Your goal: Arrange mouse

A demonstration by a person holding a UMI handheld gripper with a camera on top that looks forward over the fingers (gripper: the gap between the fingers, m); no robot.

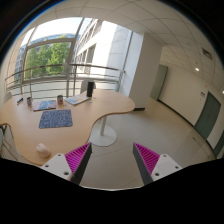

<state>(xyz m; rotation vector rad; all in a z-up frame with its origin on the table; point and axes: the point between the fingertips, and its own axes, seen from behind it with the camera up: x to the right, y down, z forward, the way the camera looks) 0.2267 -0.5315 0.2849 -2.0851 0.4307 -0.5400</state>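
Floor [150, 125] ahead of parted jaws (table [100, 105] left, mousepad [55, 118] atop)

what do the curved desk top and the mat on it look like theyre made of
Desk top: pale wood or wood-look laminate, smooth with a light sheen; which one cannot be told.
Mat: probably fabric, dull blue-grey and flat, with no glare.
The gripper hangs open well short of the desk, holding nothing.
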